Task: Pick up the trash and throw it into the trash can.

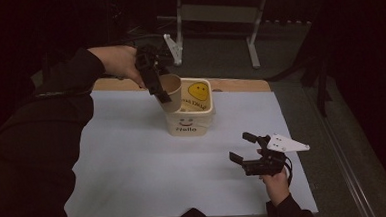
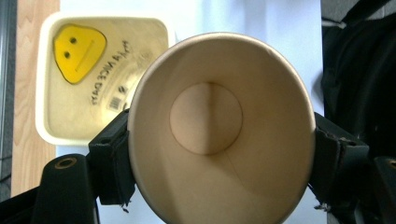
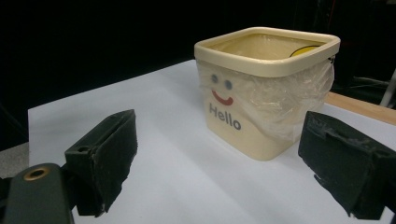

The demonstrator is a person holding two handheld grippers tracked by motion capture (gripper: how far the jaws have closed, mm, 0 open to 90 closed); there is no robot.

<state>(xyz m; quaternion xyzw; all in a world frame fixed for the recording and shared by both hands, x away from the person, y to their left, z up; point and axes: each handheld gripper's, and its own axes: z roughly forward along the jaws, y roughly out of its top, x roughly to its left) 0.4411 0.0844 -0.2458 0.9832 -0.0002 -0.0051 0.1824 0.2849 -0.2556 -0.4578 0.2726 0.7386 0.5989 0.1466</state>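
- Holding the paper cup (image 1: 170,92) clamped in my left claw (image 1: 159,90), tilted over the cream "Hello" tub (image 1: 190,122).
- Cup looks empty; setting it down remains.
- My right claw (image 1: 247,148) idles apart on the bench (image 1: 133,161).

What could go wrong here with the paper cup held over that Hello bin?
The left gripper squeezes the paper cup at its thin walls, so it might buckle or slip out. The cup hangs tilted at the bin's near rim and could clip it, nudging the light bin across the white sheet. The right gripper rests apart, jaws open, not steadying the bin.
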